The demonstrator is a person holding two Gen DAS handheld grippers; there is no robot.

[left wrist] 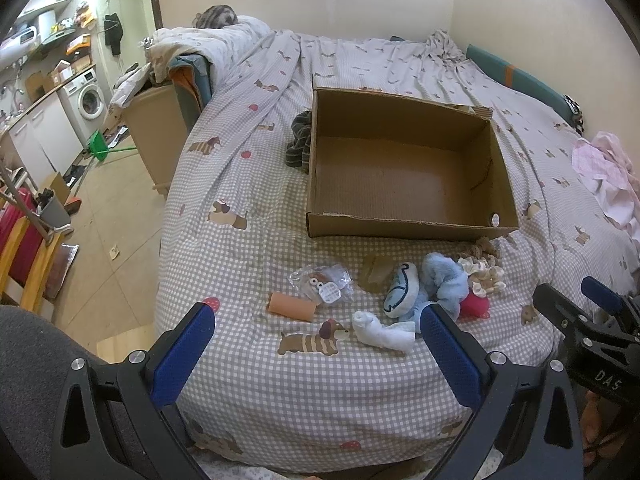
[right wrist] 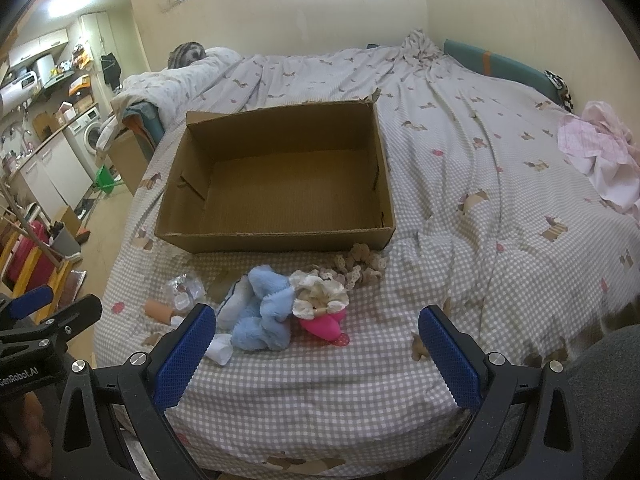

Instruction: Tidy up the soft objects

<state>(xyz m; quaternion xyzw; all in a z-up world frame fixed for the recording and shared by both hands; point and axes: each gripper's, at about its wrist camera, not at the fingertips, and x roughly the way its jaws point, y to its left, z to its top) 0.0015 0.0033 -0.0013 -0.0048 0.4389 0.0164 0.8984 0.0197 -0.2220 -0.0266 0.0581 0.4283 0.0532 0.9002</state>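
Meanwhile, both grippers, left (left wrist: 318,344) and right (right wrist: 318,344), were held spread and empty above the bed (left wrist: 304,392); soft toys (right wrist: 260,312) were heaped before the box (right wrist: 276,184) (nothing inside).

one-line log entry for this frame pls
left gripper: open | right gripper: open | cardboard box: empty | soft items: on bed

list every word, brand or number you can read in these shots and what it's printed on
"DAS" – white letters on the black body of the right tongs, seen in the left wrist view.
"GenRobot.AI" – white print on the body of the left tongs, in the right wrist view; the first letter is cut off at the edge.
Anything on the clear packet or the kitchen shelf boxes is too small to read.
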